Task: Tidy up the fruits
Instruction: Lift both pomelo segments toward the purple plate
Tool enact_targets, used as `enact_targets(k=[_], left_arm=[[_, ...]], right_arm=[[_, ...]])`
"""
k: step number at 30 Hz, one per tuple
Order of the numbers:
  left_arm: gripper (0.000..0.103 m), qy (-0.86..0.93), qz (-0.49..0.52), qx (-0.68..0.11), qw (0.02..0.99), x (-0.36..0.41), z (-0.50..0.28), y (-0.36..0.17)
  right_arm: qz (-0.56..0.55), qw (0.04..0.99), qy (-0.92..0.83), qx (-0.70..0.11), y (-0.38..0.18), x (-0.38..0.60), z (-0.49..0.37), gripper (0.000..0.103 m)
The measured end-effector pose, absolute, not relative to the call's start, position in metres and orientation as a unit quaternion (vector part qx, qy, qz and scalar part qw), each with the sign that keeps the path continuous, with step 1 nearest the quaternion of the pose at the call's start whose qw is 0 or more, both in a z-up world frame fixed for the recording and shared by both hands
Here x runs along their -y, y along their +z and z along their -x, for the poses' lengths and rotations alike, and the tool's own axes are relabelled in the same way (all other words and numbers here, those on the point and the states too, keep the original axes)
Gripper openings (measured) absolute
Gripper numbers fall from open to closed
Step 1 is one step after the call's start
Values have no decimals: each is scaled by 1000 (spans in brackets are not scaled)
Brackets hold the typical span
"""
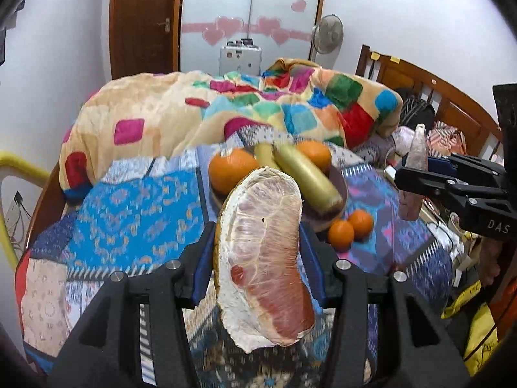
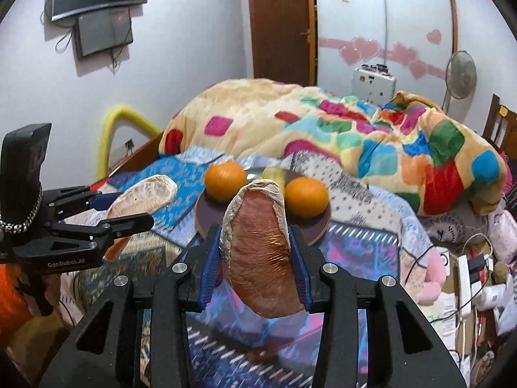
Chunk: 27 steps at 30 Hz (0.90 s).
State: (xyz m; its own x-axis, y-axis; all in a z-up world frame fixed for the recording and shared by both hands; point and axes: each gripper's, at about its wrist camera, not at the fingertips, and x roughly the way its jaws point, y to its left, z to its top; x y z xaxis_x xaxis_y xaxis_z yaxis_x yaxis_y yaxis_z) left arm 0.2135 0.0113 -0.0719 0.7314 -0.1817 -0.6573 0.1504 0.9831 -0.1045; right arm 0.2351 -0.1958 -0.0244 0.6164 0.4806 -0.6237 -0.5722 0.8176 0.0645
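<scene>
My left gripper [image 1: 258, 252] is shut on a large pink pomelo segment [image 1: 265, 258] and holds it above the patterned bedsheet. My right gripper [image 2: 255, 252] is shut on a second, darker pomelo segment [image 2: 258, 252]. Ahead lies a dark brown plate [image 1: 339, 190] with two oranges [image 1: 231, 169] and two bananas [image 1: 307, 177]. Two small oranges [image 1: 350, 228] lie on the sheet right of the plate. The right gripper also shows in the left wrist view [image 1: 416, 177], the left gripper in the right wrist view [image 2: 129, 210].
A colourful blanket [image 1: 226, 110] is heaped behind the plate. A wooden headboard [image 1: 436, 90] and clutter lie to the right. Cables and a power strip [image 2: 465, 278] lie at the bed's right side. A yellow tube [image 1: 19, 165] stands at the left.
</scene>
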Motion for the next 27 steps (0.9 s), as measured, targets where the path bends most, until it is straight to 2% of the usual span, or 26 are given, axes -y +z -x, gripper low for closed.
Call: enact_targets(k=[14,27], left_arm=[[50,-77,12,-337,938,-1,-268,-66],[50,-56,-3,-353,934,11,-311,-95]], right_arm=[[53,901,283,-325,-36,186,-289,38],[23,886,274,-373,-67,177,-330,38]])
